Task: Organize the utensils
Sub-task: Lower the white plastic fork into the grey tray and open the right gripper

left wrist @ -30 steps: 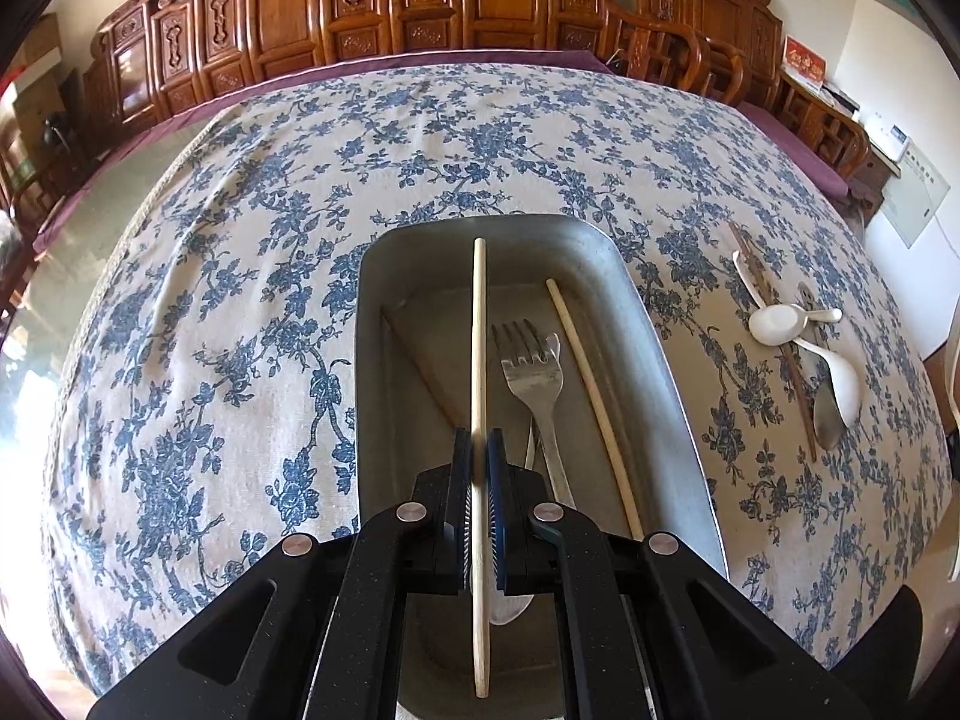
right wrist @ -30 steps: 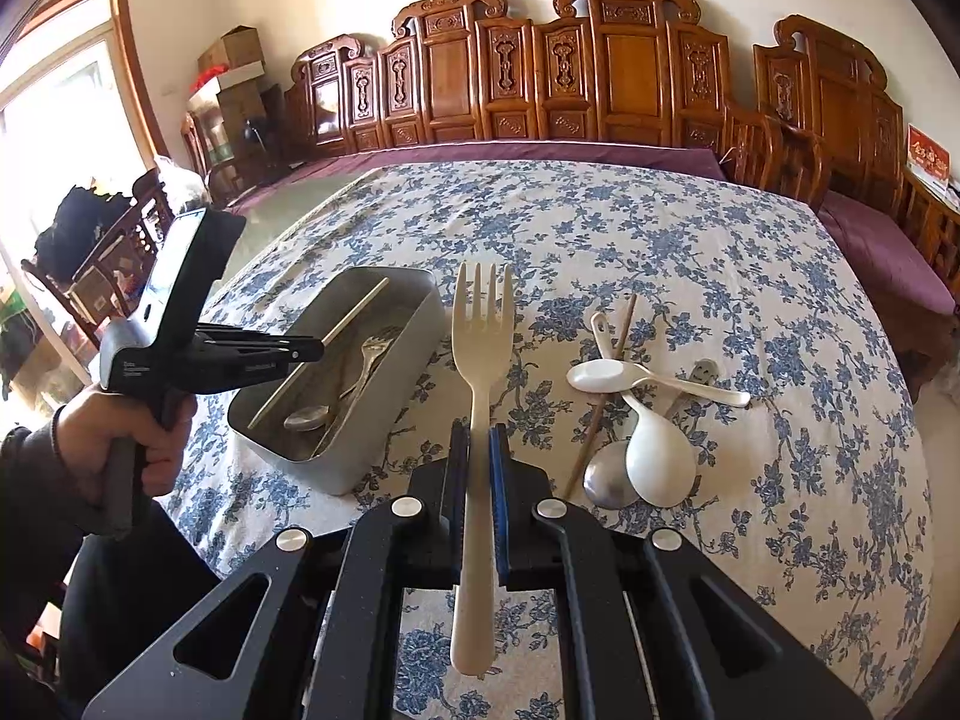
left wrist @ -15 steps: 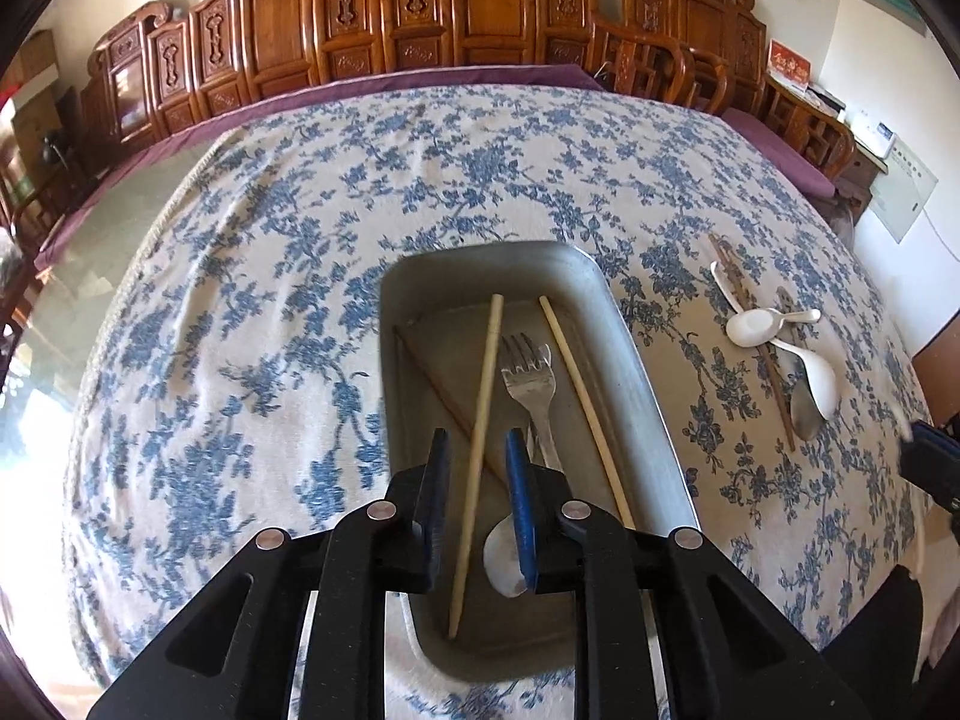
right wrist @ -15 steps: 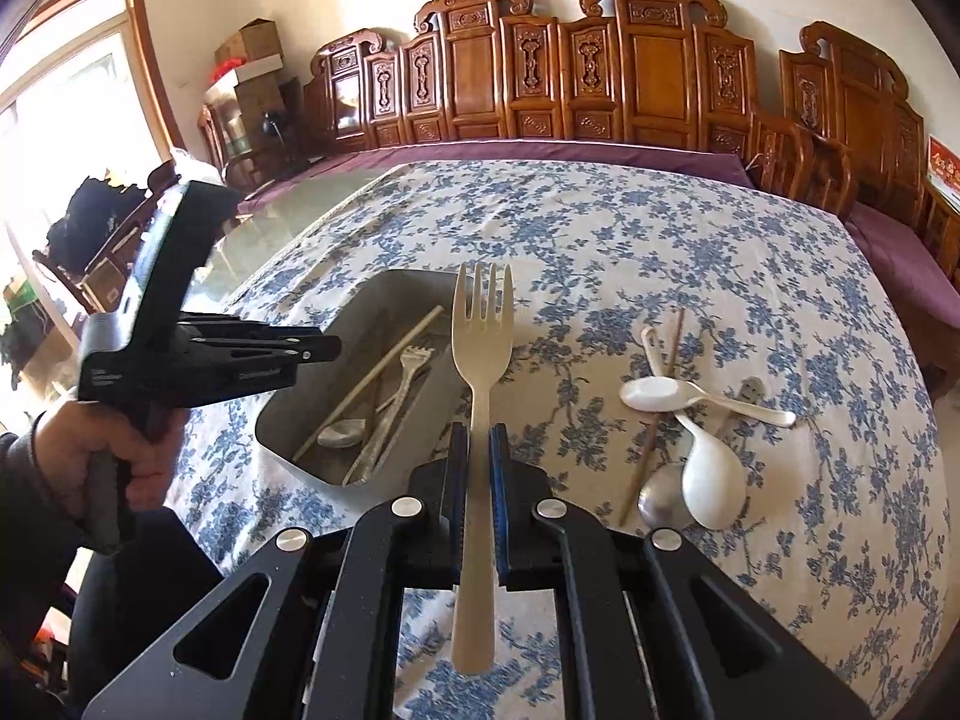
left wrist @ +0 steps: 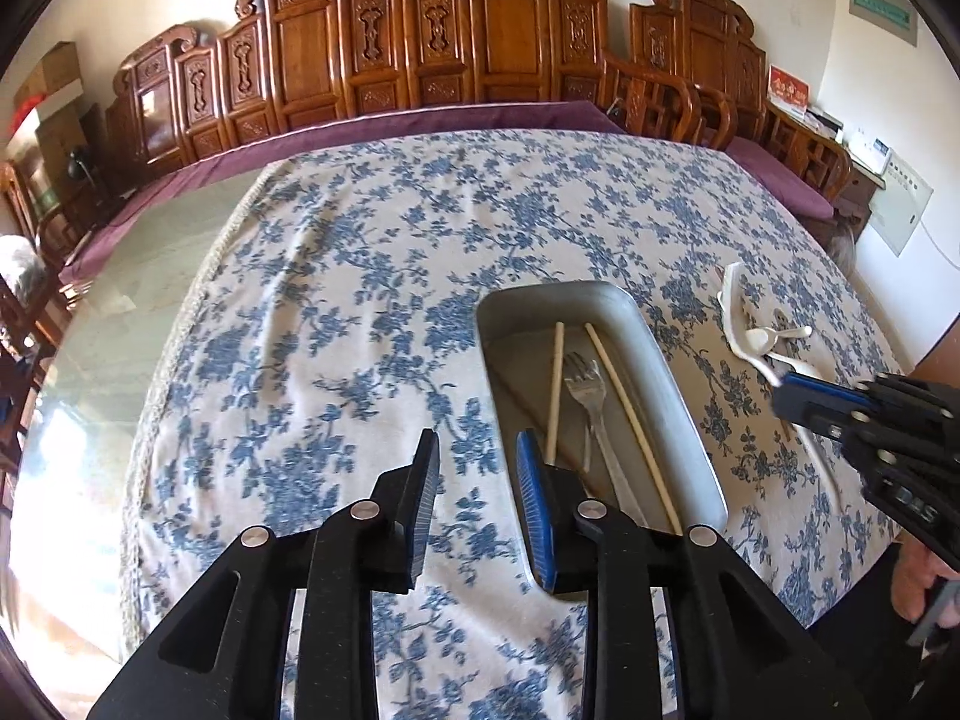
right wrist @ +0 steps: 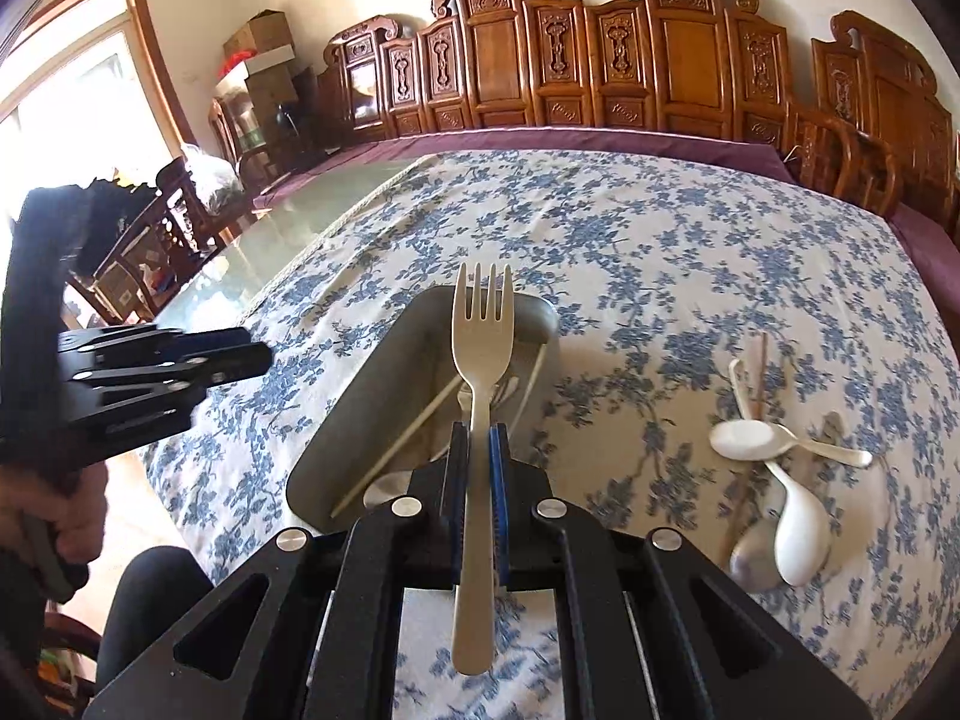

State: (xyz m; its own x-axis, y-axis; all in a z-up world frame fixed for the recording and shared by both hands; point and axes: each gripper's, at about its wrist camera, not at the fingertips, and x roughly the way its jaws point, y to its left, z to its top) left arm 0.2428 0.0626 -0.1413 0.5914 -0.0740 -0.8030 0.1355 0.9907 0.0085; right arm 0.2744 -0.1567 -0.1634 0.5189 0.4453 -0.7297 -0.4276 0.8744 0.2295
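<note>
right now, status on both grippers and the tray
Left gripper open, empty, beside tray. Right gripper shut on fork, over tray. Spoons on the cloth. Nothing blocking.

This is a dining room in a home. A large table [left wrist: 336,276] under a blue-flowered white tablecloth [right wrist: 690,252] fills most of both views, with a glass top [left wrist: 138,276] bare along its left edge. Carved wooden chairs [left wrist: 498,42] stand in a row along its far edge, against a pale wall. Cardboard boxes [right wrist: 258,45] are stacked in the far left corner beside a bright window with a wooden frame [right wrist: 90,78]. A wall panel [left wrist: 900,210] hangs at the right.
</note>
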